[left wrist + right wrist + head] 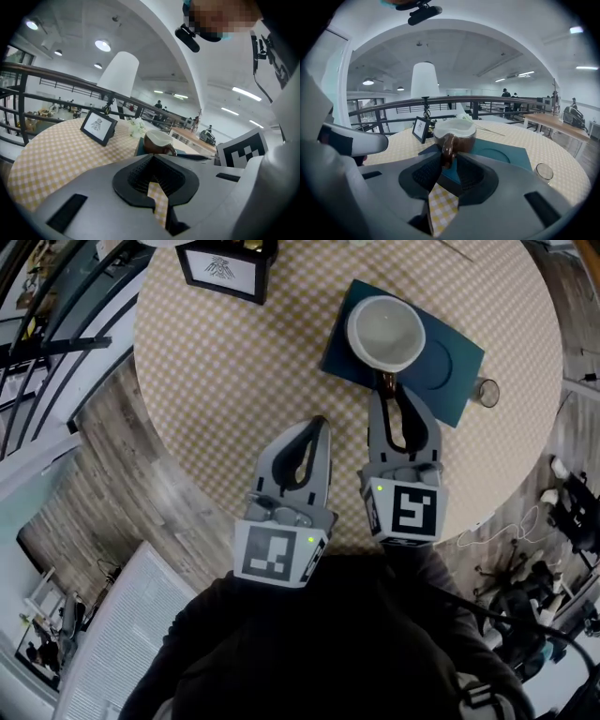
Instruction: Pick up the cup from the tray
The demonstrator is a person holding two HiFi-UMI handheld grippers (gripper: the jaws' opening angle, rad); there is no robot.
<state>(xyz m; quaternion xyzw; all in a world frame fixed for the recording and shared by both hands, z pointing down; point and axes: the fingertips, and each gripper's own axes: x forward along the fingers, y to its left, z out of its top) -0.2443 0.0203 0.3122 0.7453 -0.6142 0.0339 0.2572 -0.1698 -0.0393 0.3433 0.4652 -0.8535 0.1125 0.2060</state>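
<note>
We found the cup (386, 332) upright on the left half of the tray (452, 371). The right gripper (388, 388) sat at the tray's near edge, jaws pinched on the cup's handle (448, 149). The left gripper (320, 424), jaws closed on nothing, hung over the table (206, 381) left of the tray.

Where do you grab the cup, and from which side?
By its handle, from the near side. The cup sits upright on the tray with the handle pointing at the person. The right tool has its jaws on it.
</note>
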